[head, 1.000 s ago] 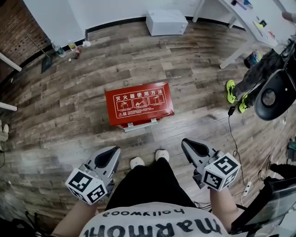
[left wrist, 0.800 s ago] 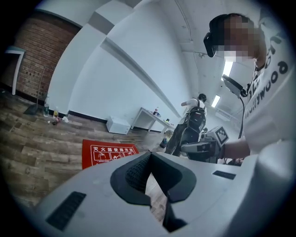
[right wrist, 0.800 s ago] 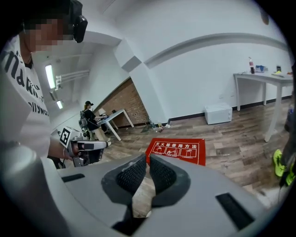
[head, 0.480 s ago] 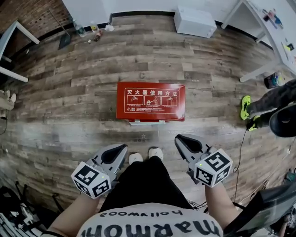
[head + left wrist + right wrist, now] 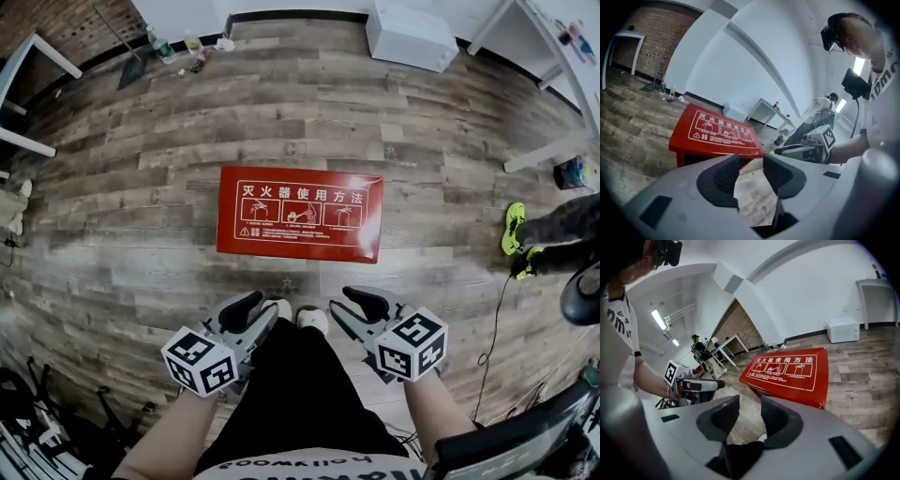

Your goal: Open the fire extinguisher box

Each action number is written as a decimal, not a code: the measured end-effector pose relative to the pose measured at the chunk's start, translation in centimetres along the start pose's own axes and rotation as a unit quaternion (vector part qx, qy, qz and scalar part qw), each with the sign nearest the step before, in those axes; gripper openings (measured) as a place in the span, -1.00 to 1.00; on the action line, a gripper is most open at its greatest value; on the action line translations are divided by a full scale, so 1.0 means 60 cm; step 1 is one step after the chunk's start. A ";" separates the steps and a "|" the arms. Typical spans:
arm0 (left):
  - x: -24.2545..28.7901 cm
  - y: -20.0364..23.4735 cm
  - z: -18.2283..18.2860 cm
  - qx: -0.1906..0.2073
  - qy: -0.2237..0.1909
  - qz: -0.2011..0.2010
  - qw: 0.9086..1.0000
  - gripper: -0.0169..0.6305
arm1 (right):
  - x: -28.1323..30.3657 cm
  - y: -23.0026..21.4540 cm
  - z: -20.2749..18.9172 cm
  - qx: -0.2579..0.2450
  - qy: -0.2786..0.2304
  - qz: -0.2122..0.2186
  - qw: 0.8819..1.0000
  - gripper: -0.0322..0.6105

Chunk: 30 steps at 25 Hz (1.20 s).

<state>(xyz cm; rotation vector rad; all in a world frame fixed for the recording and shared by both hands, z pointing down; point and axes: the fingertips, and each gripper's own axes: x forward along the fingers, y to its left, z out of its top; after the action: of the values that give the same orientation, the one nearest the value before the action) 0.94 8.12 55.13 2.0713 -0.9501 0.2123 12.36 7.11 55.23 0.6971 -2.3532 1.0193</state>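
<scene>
**Jaws loose, nothing gripped**

Left gripper and right gripper hang near the fire extinguisher box, clear of it. Both sets of jaws have just been opening and stand moderately parted, with only floor between them. The box lies label-up.

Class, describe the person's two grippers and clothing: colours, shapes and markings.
Both the left gripper and right gripper are light grey, wedge-shaped shells with two black ribbed pads. Each carries a white cube printed with black square markers. Their jaws have just been opening, nothing between them. The person wears a white shirt with dark lettering, black legwear and white shoes.
</scene>
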 end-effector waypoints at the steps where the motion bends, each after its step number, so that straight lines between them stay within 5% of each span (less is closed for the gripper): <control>1: 0.014 0.014 -0.015 -0.018 0.003 -0.003 1.000 -0.47 | 0.013 -0.009 -0.012 0.010 0.001 0.003 1.000 -0.50; 4: 0.051 0.048 -0.056 -0.070 0.001 -0.029 0.997 -0.06 | 0.049 -0.034 -0.038 0.053 -0.022 0.020 0.998 -0.47; 10: 0.118 0.123 -0.064 -0.149 -0.074 -0.107 0.980 0.05 | 0.131 -0.084 -0.069 0.099 -0.085 0.054 0.990 -0.44; 21: 0.187 0.169 -0.085 -0.108 -0.082 -0.191 0.972 0.05 | 0.197 -0.139 -0.077 0.067 -0.140 0.101 0.983 -0.37; 30: 0.190 0.154 -0.038 -0.124 -0.142 -0.211 0.959 0.05 | 0.177 -0.140 -0.032 0.128 -0.204 0.133 0.961 -0.38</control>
<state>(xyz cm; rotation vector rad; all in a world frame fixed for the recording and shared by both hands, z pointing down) 2.91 0.10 67.47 2.0416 -0.6349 -0.4189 9.95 0.83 67.11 0.7587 -2.7551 1.4328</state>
